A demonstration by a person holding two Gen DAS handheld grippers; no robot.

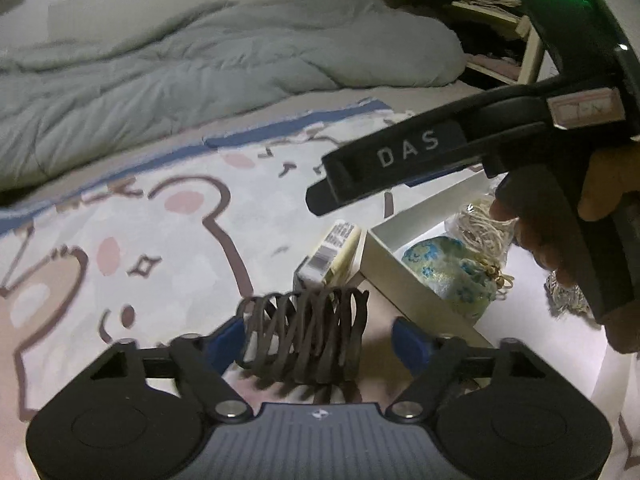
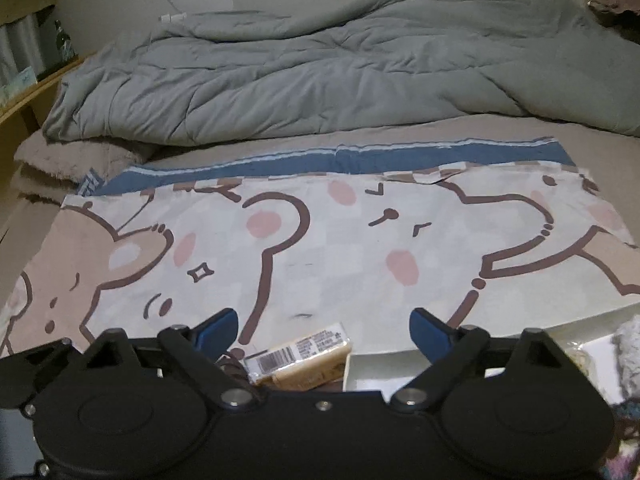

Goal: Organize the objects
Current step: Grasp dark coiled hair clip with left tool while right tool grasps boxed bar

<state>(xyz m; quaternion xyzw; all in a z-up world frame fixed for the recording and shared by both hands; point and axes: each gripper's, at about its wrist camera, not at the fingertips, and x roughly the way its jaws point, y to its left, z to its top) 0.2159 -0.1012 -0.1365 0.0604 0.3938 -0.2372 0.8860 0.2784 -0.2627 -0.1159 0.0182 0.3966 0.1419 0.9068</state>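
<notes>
In the left wrist view a dark coiled spiral band (image 1: 304, 336) stands on the cartoon bear cloth (image 1: 132, 240), between the blue pads of my left gripper (image 1: 318, 340). Its left pad touches the coil's end, while a gap shows at the right pad. Just beyond the coil a beige packet with a barcode (image 1: 332, 252) leans against the wall of a white box (image 1: 380, 256). The box holds a blue-green floral pouch (image 1: 452, 272) and a bundle of cream string (image 1: 484, 224). My right gripper (image 2: 326, 328) hovers open over the same packet (image 2: 304, 360), pads apart from it.
A rumpled grey duvet (image 2: 320, 72) covers the far half of the bed. Wooden shelves stand at the left (image 2: 24, 60) and at the back right (image 1: 500, 20). A crumpled foil piece (image 1: 568, 296) lies right of the box, under the hand (image 1: 560, 240) holding the right gripper.
</notes>
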